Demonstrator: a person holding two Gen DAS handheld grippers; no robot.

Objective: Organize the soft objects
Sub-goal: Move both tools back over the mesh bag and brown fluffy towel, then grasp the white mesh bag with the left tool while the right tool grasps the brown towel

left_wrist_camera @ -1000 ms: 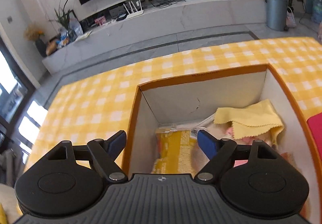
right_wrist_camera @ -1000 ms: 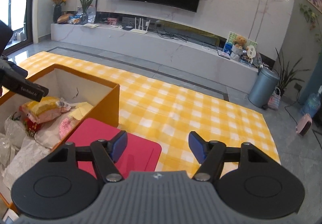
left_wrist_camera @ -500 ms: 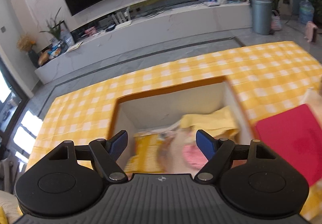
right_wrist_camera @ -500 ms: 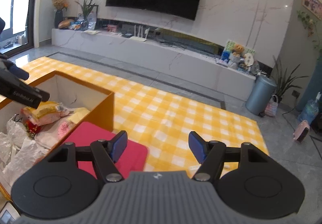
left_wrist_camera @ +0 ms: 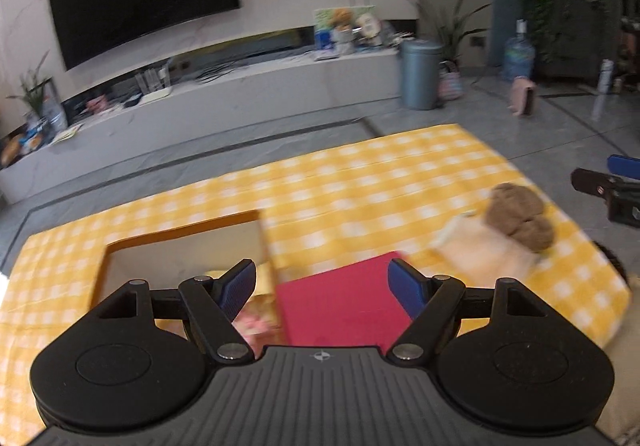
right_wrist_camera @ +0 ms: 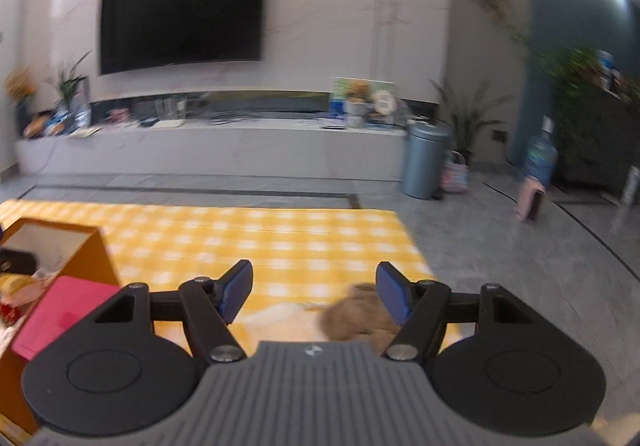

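Observation:
An orange cardboard box [left_wrist_camera: 180, 232] with soft items inside stands at the left of the yellow checked tablecloth [left_wrist_camera: 360, 185]. A red pad [left_wrist_camera: 344, 306] lies beside its right wall. A brown and cream plush toy [left_wrist_camera: 516, 217] lies at the table's right. My left gripper [left_wrist_camera: 322, 286] is open and empty, above the red pad. My right gripper [right_wrist_camera: 314, 294] is open and empty, just above the plush toy [right_wrist_camera: 352, 320]; it also shows at the right edge of the left wrist view [left_wrist_camera: 608, 189]. The box [right_wrist_camera: 60, 250] and the red pad [right_wrist_camera: 60, 314] show at the left.
A long white TV bench [right_wrist_camera: 208, 149] and a dark TV [right_wrist_camera: 180, 11] stand beyond the table. A grey bin [right_wrist_camera: 424, 159] and plants stand on the floor to the right. The table's right edge is near the plush toy.
Both grippers have swung right and pulled back from the box. The plush toy has come into view, now under the right gripper. Both stay open.

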